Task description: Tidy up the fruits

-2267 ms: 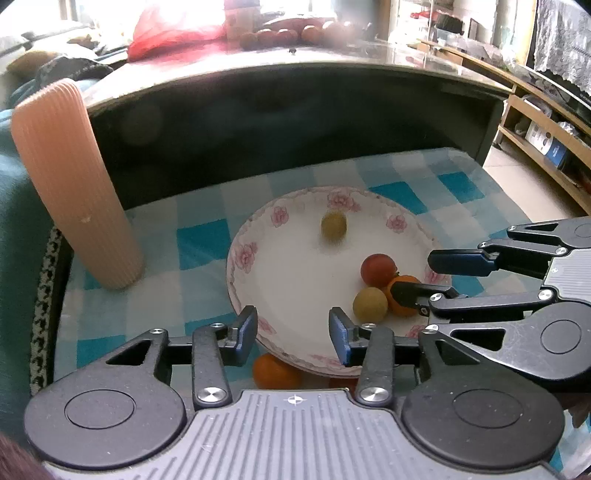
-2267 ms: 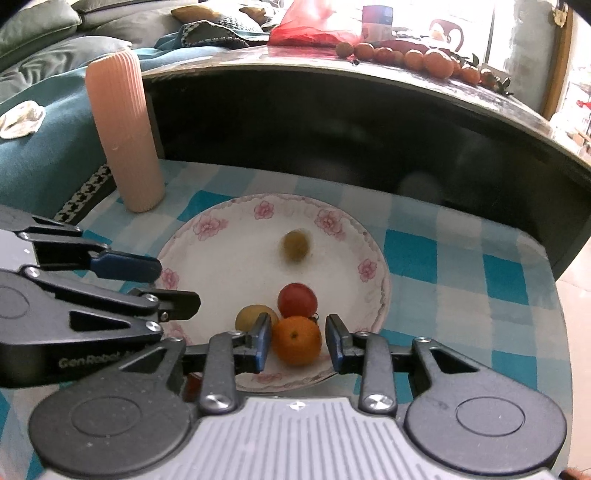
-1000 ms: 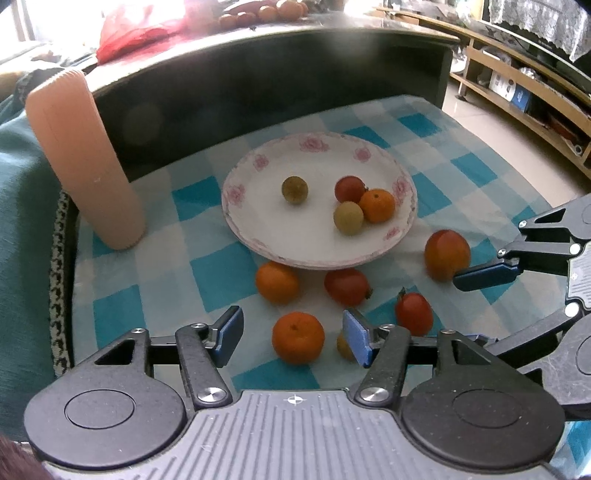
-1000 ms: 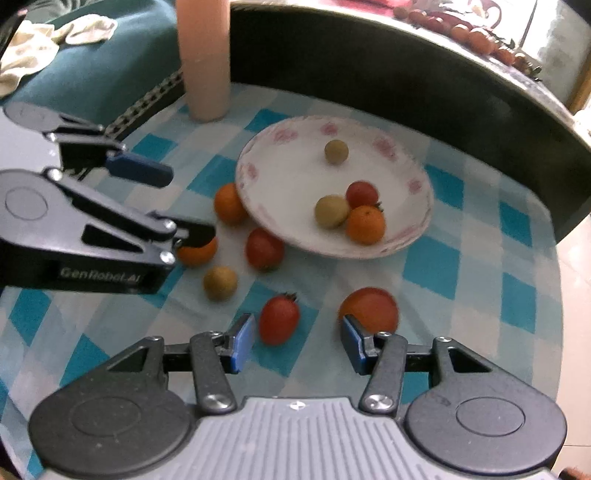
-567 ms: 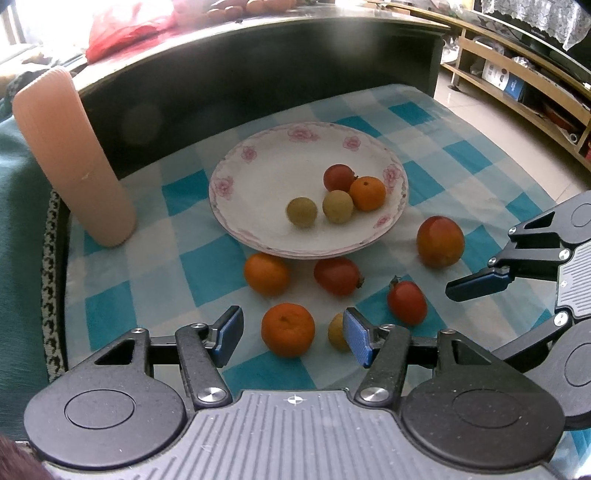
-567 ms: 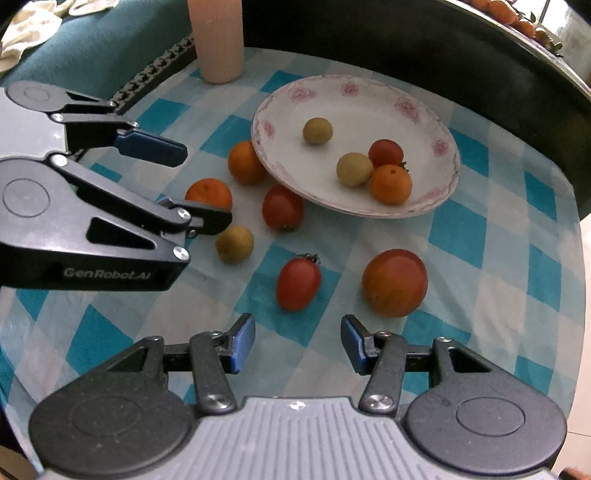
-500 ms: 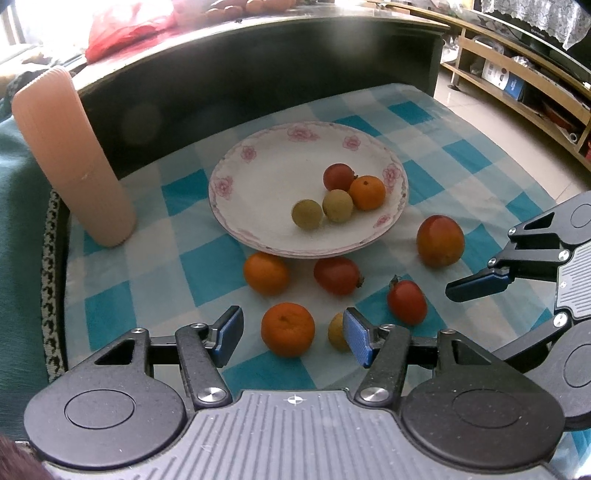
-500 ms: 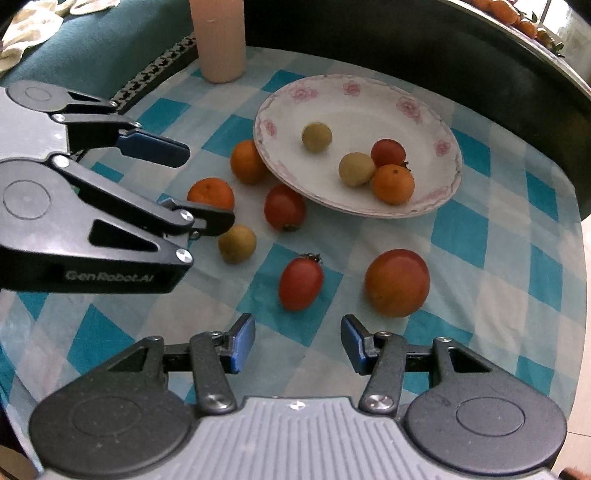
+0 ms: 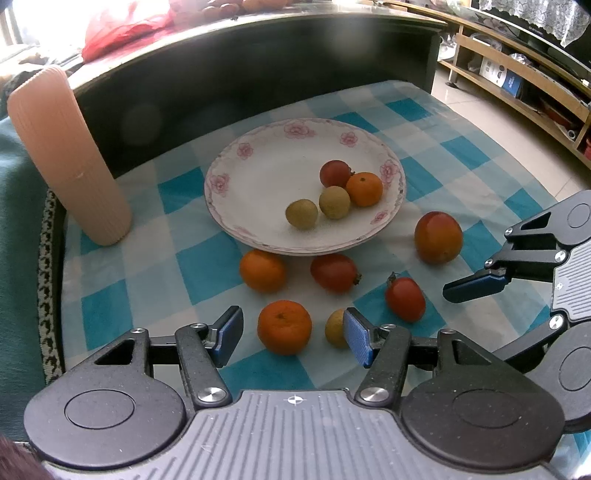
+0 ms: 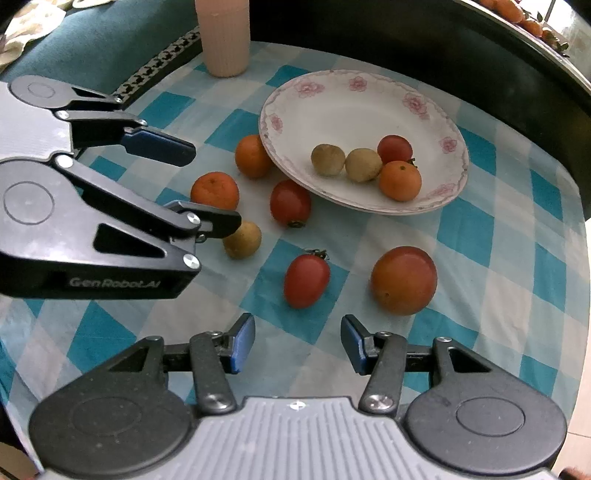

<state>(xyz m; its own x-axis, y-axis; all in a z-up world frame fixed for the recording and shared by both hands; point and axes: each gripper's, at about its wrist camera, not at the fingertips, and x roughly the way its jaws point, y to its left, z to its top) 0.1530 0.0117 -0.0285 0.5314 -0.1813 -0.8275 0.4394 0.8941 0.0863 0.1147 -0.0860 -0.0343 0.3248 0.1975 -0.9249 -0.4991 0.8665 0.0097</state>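
Note:
A floral white plate (image 9: 258,173) (image 10: 354,107) on the blue checked cloth holds two longans, a red tomato and a small orange. On the cloth lie two oranges (image 9: 284,326) (image 9: 263,270), two tomatoes (image 9: 334,272) (image 9: 405,298), a longan (image 9: 334,328) and a big reddish fruit (image 9: 438,237) (image 10: 403,280). My left gripper (image 9: 293,338) is open and empty, with the near orange and the longan between its fingers. My right gripper (image 10: 297,341) is open and empty, just short of the oval tomato (image 10: 306,280).
A ribbed pink cylinder (image 9: 66,155) (image 10: 223,35) stands at the cloth's far left. A dark counter (image 9: 258,55) with more fruit and a red bag runs behind. Teal fabric (image 10: 92,40) lies to the left. The cloth's right edge drops to the floor.
Both grippers have drawn back from the plate and lowered toward the loose fruit on the cloth. The loose longan in the plate has rolled down beside the other fruits.

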